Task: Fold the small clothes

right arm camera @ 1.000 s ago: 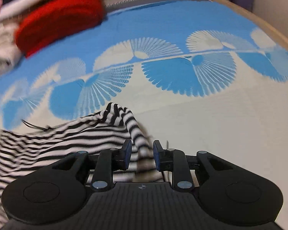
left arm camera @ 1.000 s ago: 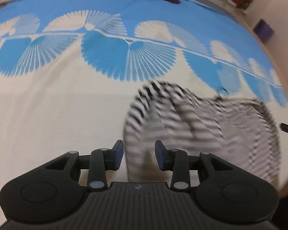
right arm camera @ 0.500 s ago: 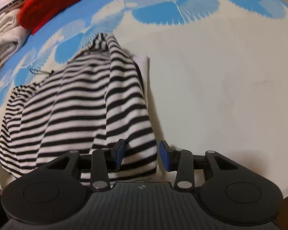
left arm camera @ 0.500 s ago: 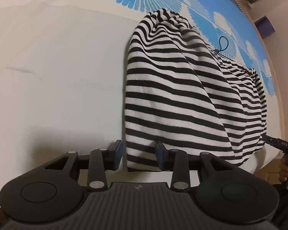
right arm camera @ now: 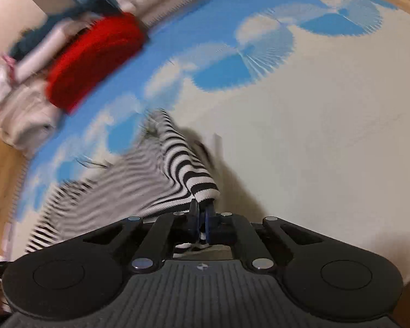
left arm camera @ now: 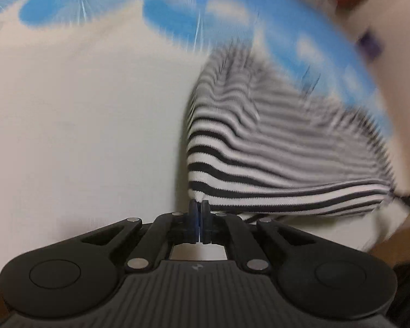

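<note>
The black-and-white striped knit garment hangs stretched between both tools, its far part trailing on the cream bedspread with blue fan prints. The left hand-held gripper is clamped on its near left corner; the right hand-held gripper pinches the near right corner. Bare cream cloth lies open to either side. At the far left edge sits a red fuzzy folded item beside pale folded laundry.

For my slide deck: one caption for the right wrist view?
Right gripper shut on a striped garment corner above the blue-patterned bedsheet.
</note>
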The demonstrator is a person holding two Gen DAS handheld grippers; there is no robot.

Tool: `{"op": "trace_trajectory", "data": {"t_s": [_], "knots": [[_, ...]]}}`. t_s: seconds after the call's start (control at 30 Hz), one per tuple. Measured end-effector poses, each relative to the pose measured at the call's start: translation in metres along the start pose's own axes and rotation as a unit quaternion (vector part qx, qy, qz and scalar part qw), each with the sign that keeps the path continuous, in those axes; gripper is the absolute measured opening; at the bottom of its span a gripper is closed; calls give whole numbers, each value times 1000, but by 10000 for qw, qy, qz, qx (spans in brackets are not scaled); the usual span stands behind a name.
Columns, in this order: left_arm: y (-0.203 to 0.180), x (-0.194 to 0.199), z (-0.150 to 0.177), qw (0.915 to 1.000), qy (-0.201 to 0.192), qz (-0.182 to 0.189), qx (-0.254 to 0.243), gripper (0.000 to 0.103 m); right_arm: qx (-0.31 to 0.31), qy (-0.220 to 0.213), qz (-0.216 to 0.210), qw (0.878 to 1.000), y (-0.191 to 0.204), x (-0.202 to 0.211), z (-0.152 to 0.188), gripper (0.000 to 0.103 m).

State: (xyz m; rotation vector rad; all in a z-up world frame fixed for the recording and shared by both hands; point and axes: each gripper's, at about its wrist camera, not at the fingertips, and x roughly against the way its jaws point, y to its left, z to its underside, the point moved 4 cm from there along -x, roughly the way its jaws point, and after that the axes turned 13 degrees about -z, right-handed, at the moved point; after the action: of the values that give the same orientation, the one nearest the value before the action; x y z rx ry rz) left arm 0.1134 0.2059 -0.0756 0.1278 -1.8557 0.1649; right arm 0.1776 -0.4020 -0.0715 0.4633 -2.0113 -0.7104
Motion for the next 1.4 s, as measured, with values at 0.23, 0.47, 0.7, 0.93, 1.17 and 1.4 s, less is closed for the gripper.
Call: {"op": "trace_trajectory", "data": {"t_s": [0.23, 0.47, 0.7, 0.93, 1.17, 1.4], "knots": [[-15, -7, -6, 9981, -25, -510, -334, 17, 627, 709, 860, 9918, 5, -27, 12, 17], [-56, 12, -33, 9944, -623, 689, -501, 27, 1409, 233, 388, 9890, 36, -31, 0, 25], [-94, -43, -34, 9929, 242, -463, -1069, 44, 1315, 978, 1281, 9781, 15, -73, -6, 24], [-100, -7, -76, 9956, -905, 177, -147, 44, 1477, -323, 1011, 9833, 54, -61, -42, 31], [-129, -23, -88, 9944, -838, 187, -616, 32, 1675, -338, 889, 9813, 70, -121, -80, 36], [-124, -69, -114, 9974, -500, -147, -490, 28, 1616, -460, 1066, 9800, 72, -156, -100, 2]]}}
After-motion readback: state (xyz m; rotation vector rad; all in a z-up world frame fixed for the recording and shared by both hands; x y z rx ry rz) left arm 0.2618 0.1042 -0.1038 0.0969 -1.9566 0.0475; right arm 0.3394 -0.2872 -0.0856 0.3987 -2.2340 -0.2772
